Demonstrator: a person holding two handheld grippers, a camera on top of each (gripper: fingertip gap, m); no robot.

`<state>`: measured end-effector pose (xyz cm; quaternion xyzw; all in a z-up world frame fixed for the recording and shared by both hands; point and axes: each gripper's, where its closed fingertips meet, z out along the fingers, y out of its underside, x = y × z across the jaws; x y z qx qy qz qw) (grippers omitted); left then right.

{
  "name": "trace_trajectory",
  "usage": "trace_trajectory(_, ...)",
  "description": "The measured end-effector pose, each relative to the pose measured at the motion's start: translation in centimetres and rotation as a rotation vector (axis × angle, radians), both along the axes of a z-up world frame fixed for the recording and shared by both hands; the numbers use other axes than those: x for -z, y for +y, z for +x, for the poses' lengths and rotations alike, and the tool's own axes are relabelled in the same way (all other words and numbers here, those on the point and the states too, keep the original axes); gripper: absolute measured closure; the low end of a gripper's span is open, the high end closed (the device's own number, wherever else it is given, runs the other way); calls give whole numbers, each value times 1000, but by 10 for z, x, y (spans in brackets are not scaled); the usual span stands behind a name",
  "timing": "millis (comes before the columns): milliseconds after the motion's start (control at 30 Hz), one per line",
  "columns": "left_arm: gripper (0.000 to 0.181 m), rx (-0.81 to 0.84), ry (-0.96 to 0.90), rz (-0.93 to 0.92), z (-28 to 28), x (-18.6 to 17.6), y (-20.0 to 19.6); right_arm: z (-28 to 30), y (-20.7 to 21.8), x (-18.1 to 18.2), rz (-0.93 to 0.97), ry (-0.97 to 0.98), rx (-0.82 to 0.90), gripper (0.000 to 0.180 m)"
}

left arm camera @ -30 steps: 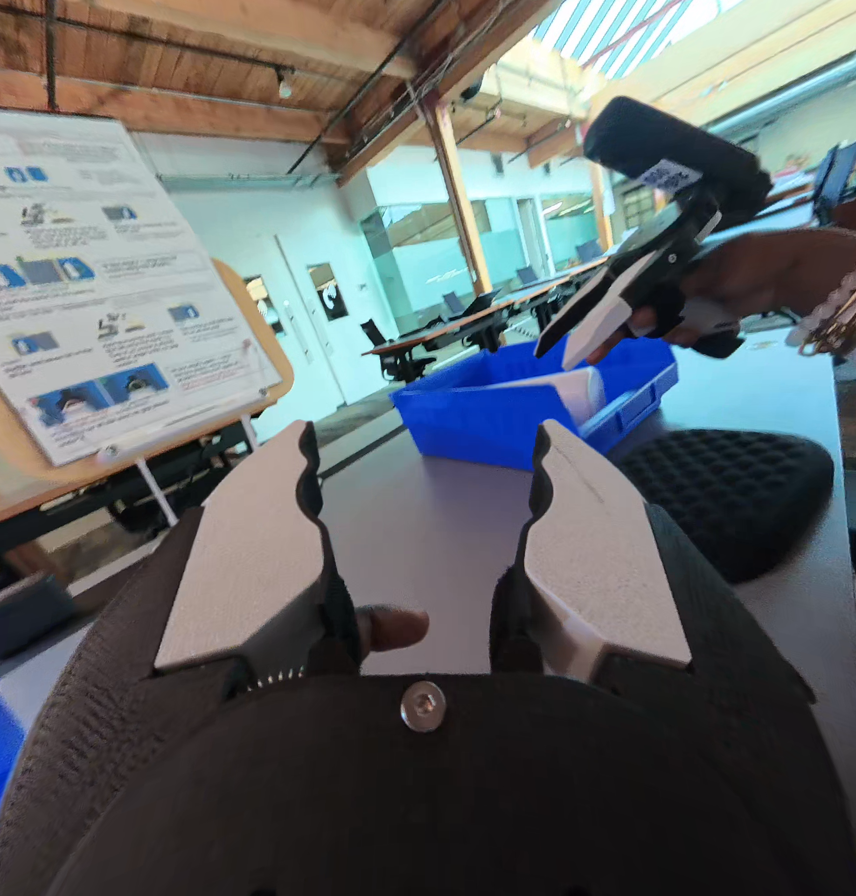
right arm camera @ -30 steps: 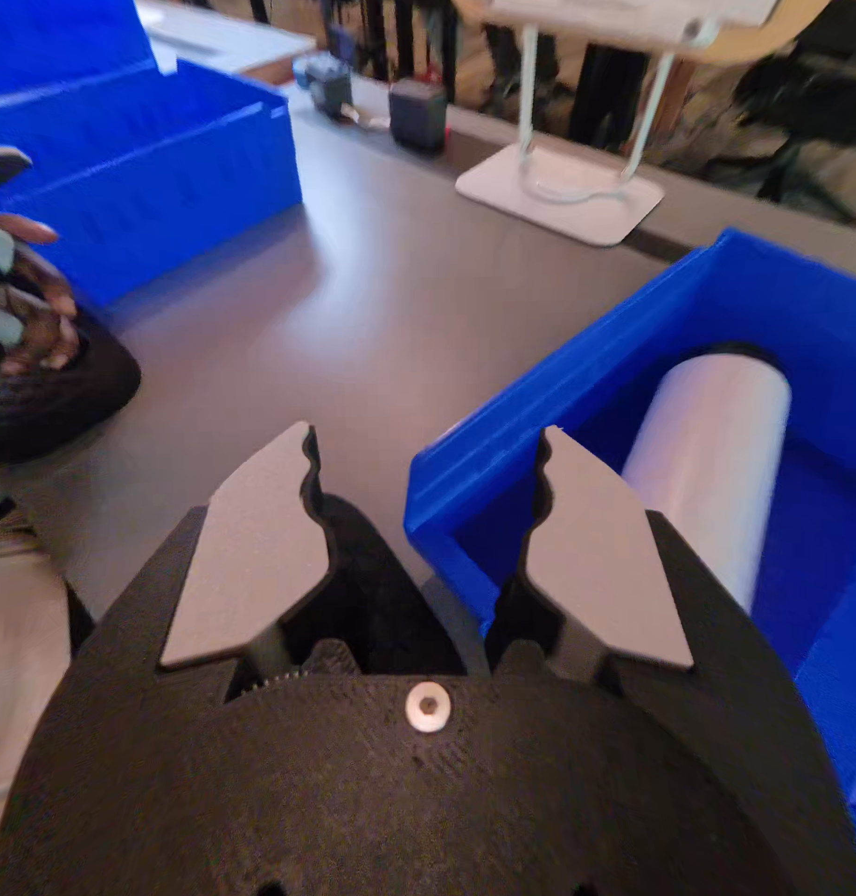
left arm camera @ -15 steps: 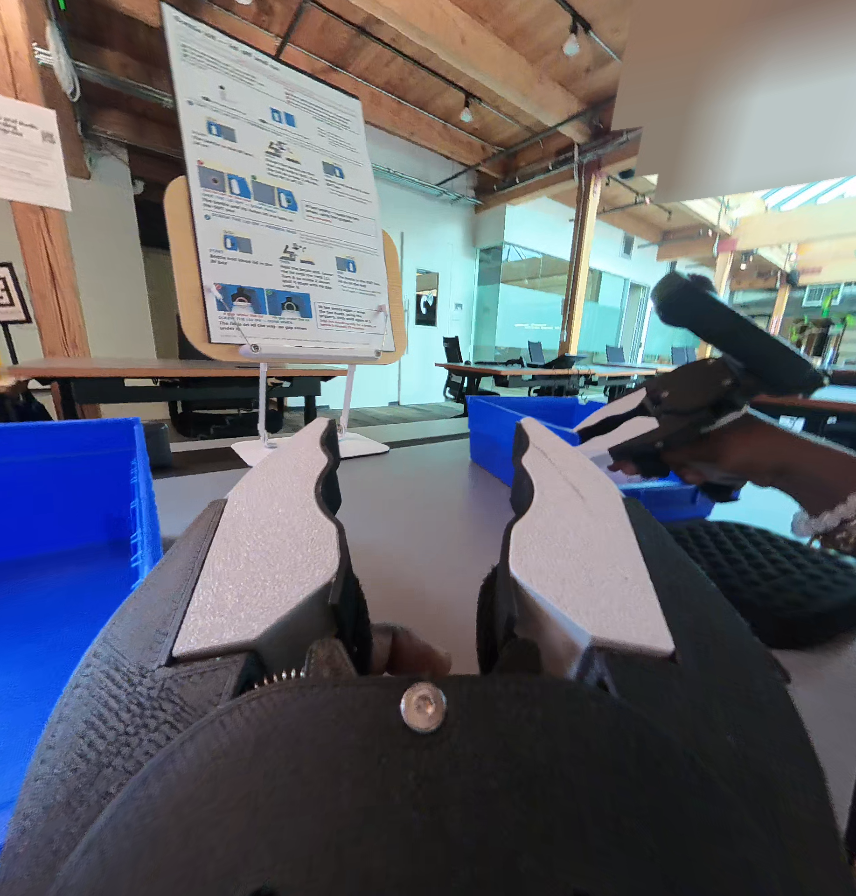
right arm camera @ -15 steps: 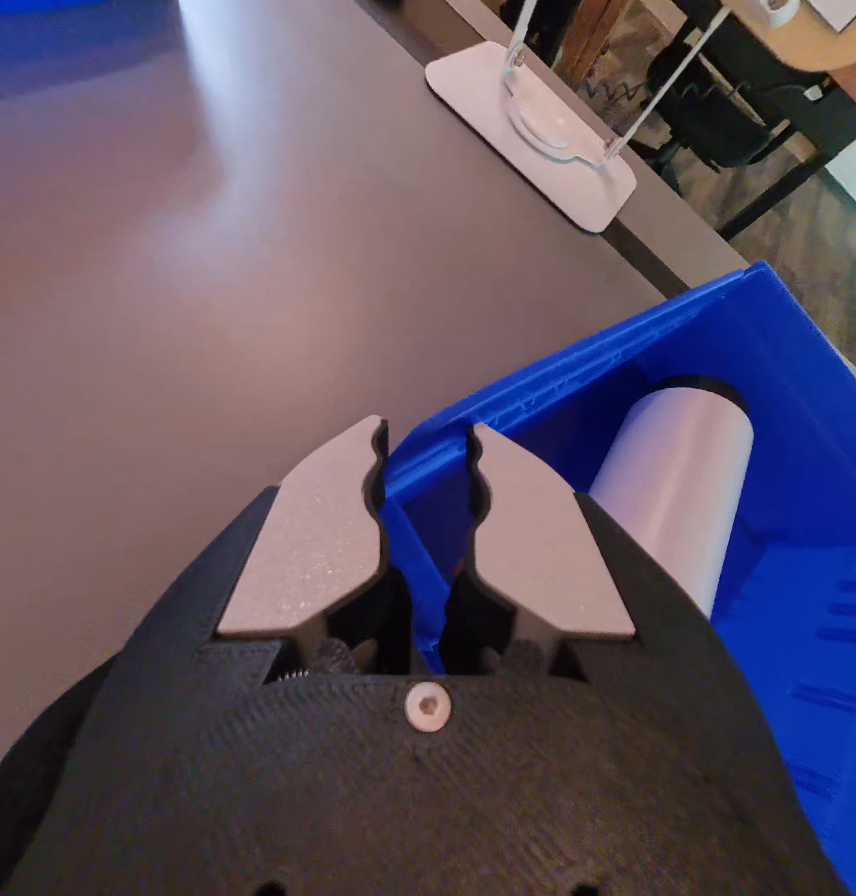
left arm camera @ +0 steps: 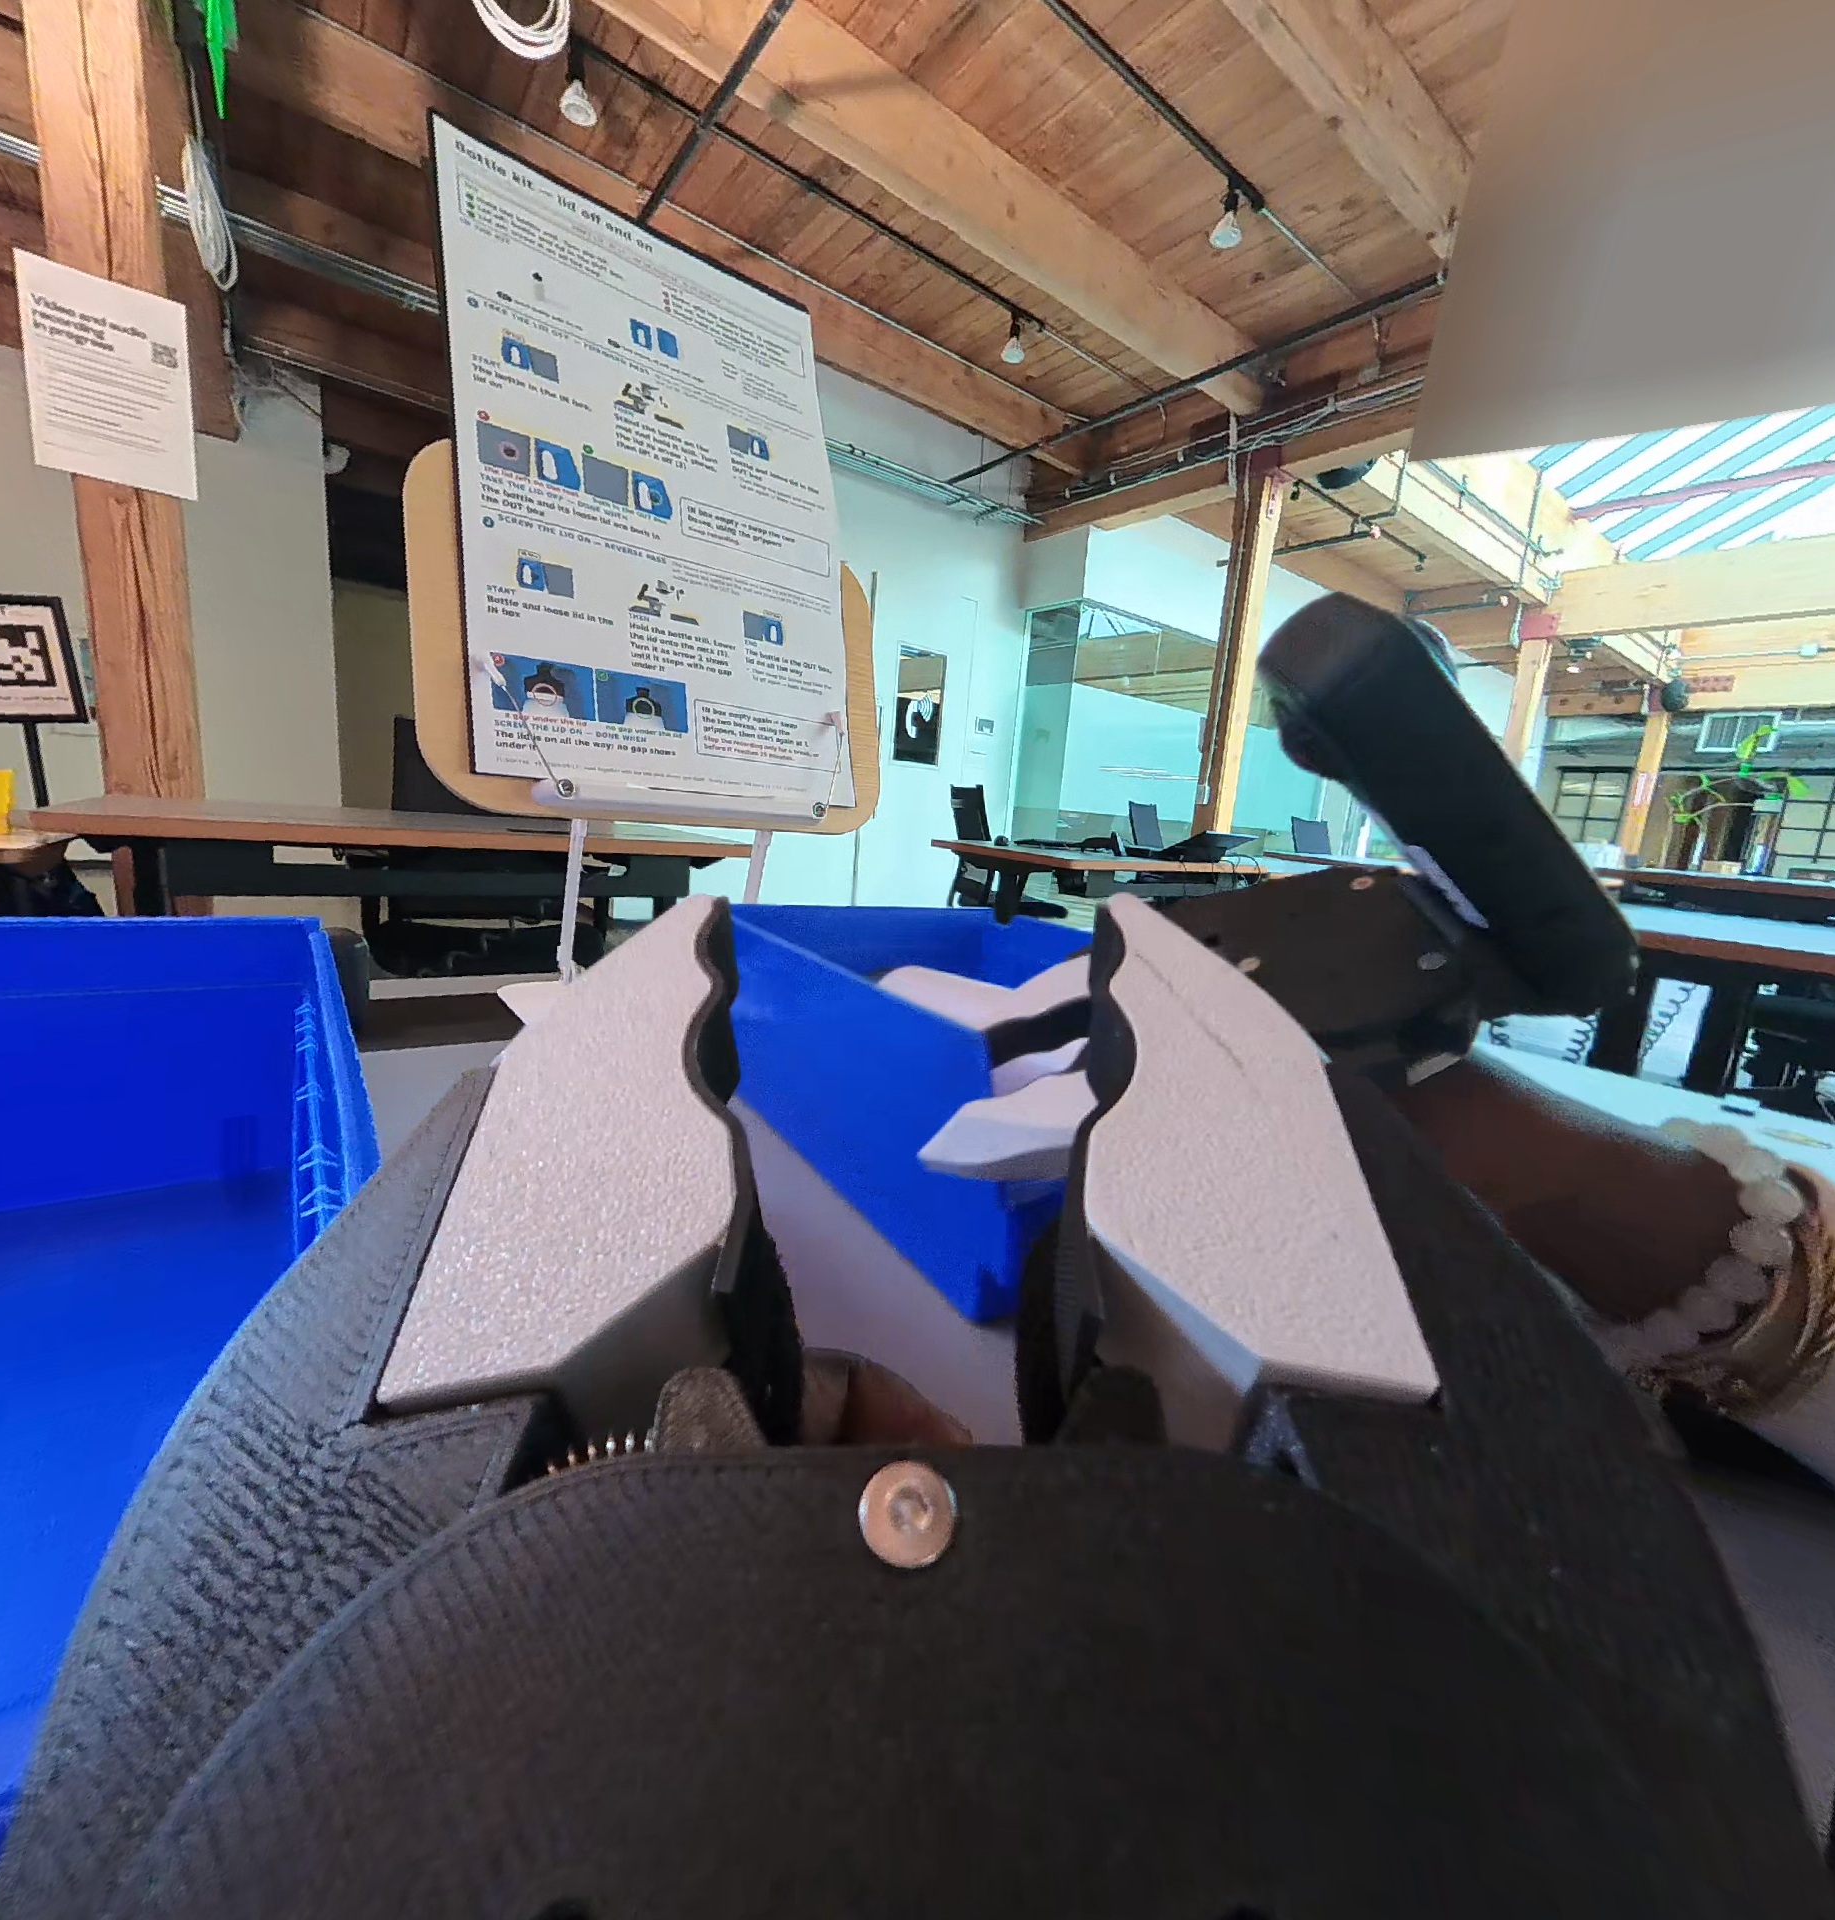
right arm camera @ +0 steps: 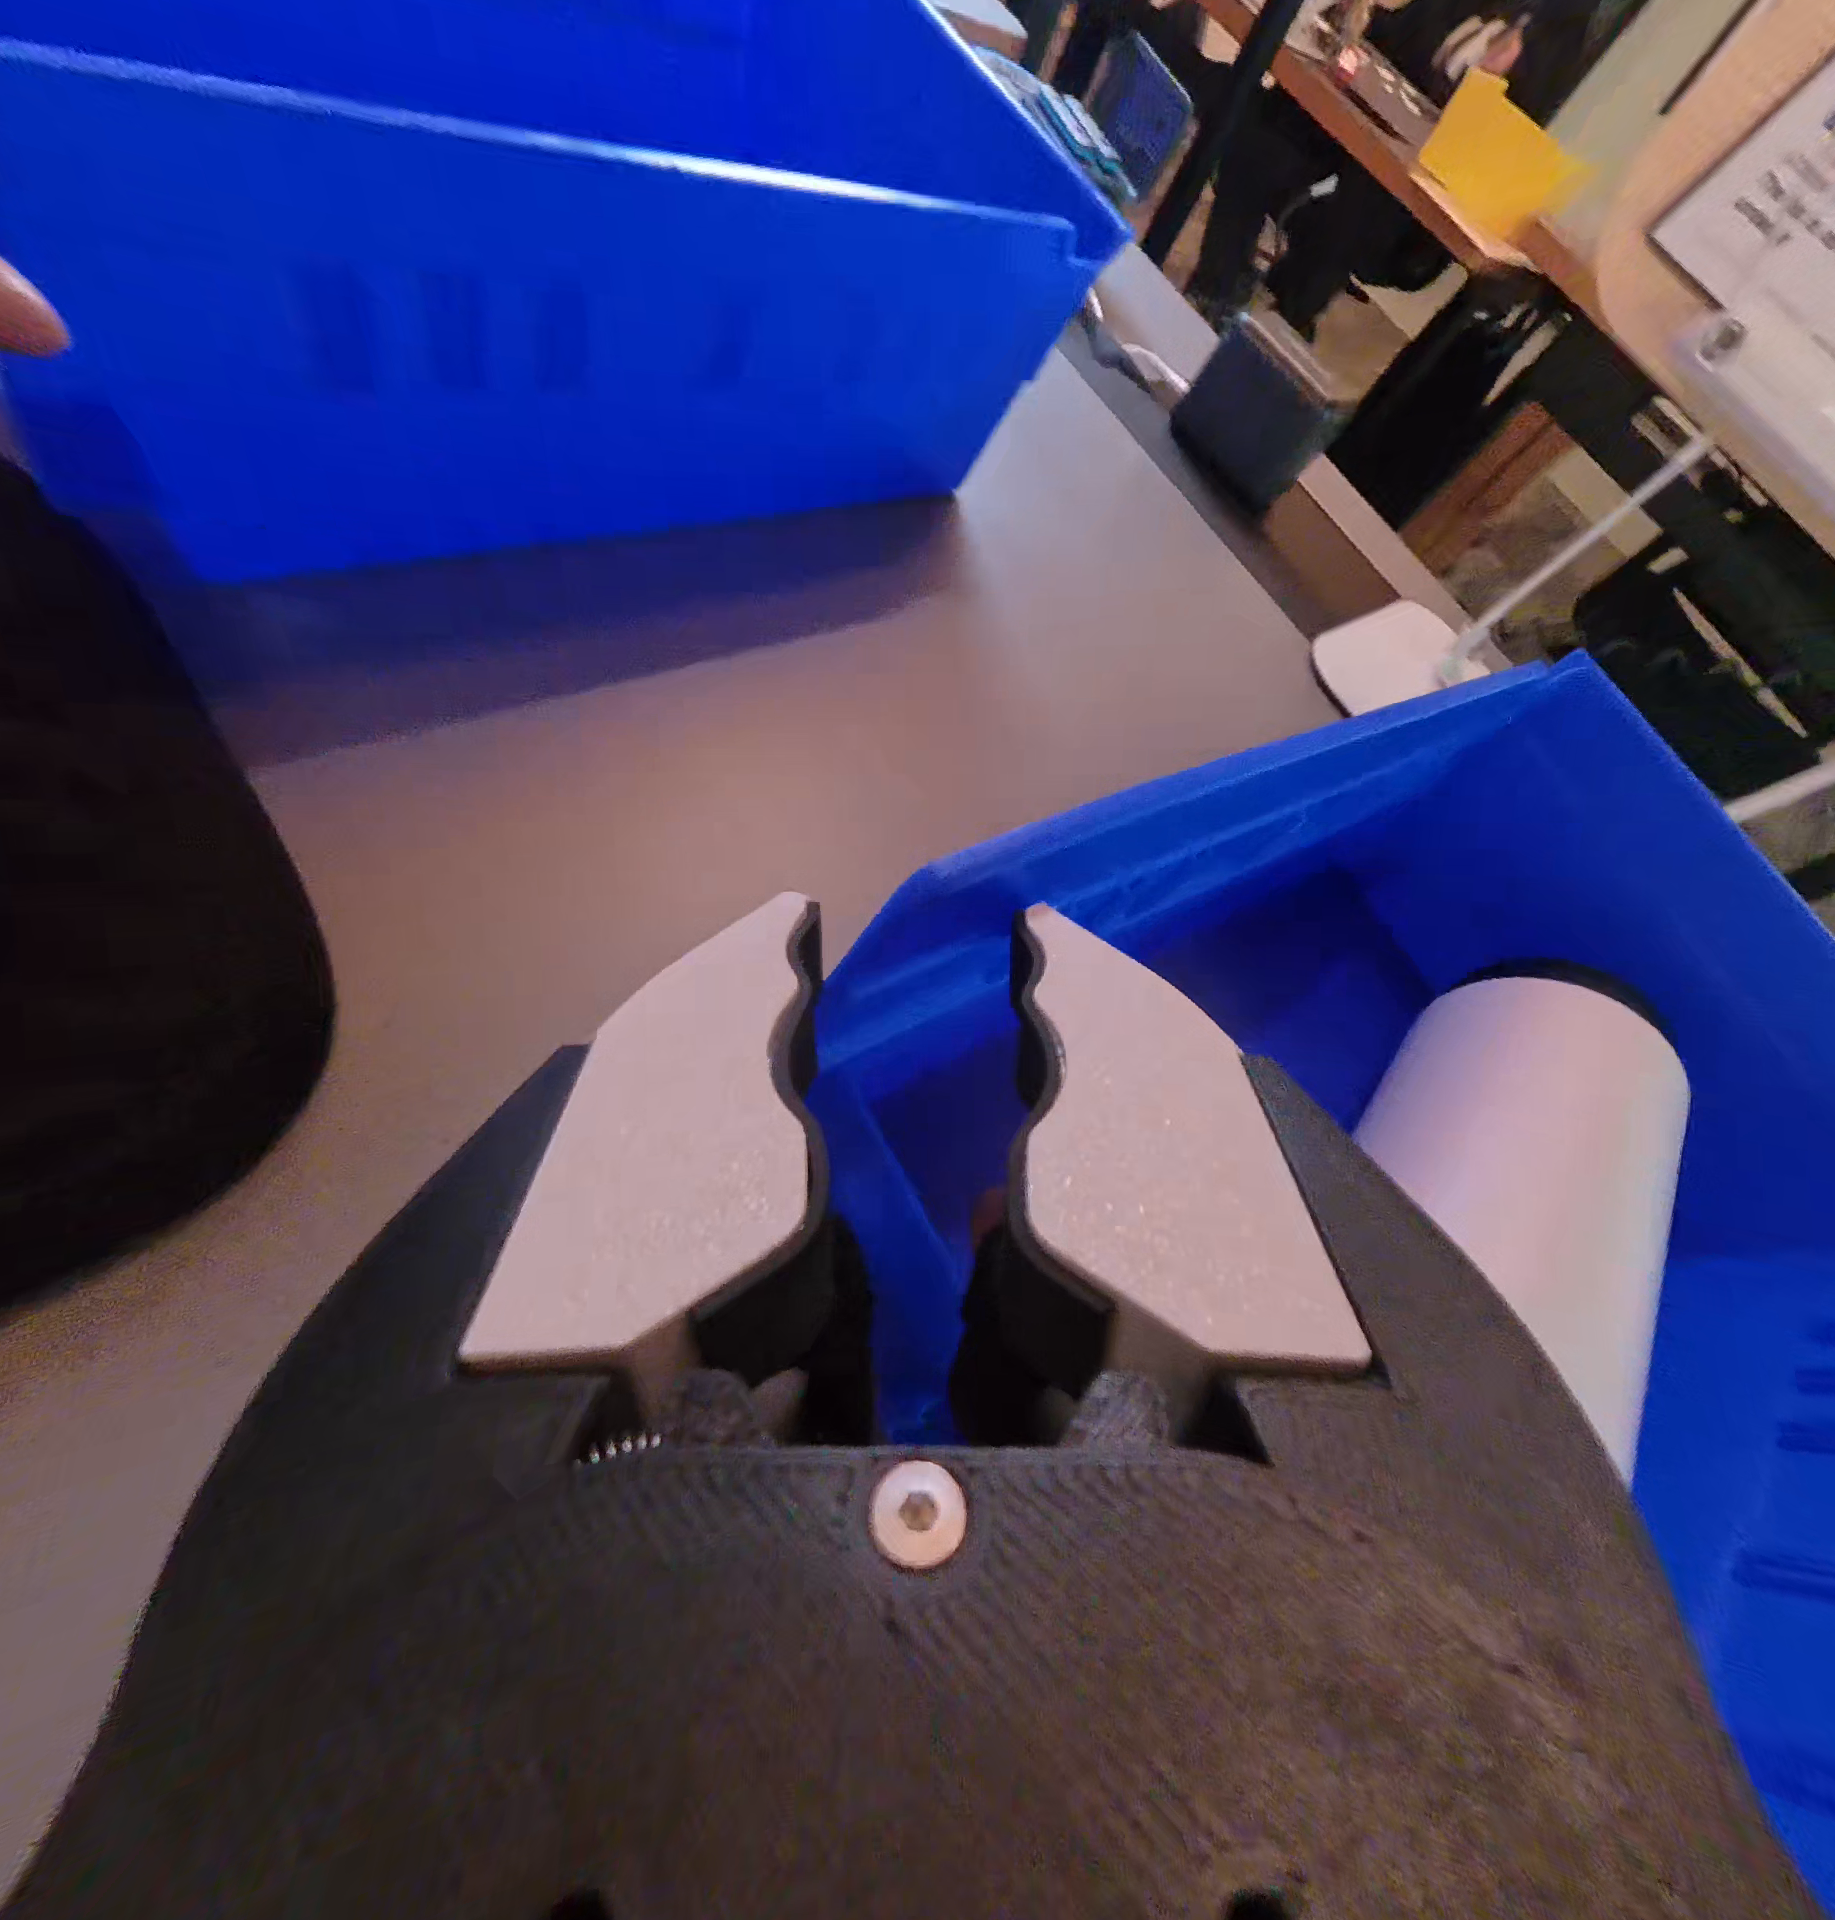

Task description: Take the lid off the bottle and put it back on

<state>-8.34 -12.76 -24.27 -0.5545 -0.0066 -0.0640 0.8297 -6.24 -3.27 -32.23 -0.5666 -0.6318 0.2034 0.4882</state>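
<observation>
**Right jaws straddle the bin wall, bottle just to their right**

The right gripper (right arm camera: 918, 935) is narrowed around the corner wall of the small blue bin (right arm camera: 1183, 831), one finger outside and one inside; whether it pinches the wall cannot be told. The bottle (right arm camera: 1515, 1174) lies on its side in that bin, just right of the jaws, its long axis running away from the camera toward the far wall. Its far end shows a dark rim; the lid cannot be made out. The left gripper (left arm camera: 908, 935) hangs wide open and empty over the table (right arm camera: 632, 779), beside a larger blue bin (left arm camera: 144, 1143), farther from the bottle.
</observation>
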Motion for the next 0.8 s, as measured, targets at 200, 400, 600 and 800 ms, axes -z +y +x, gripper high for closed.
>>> trace_trajectory(200, 116, -35, 59, 72, 2, -7, -7, -36, -97, -22, 40, 253, -523, 125)
trace_trajectory(400, 116, -90, 217, 60, 6, -10, -17, -8, -77, -62, 90, 385, -455, 120)
trace_trajectory(600, 110, -58, 617, -352, -54, 20, -57, 64, -36, -57, 240, 259, -437, 113)
trace_trajectory(800, 107, 10, 803, -808, -128, 72, -85, 123, 25, -38, 151, 192, -331, 112)
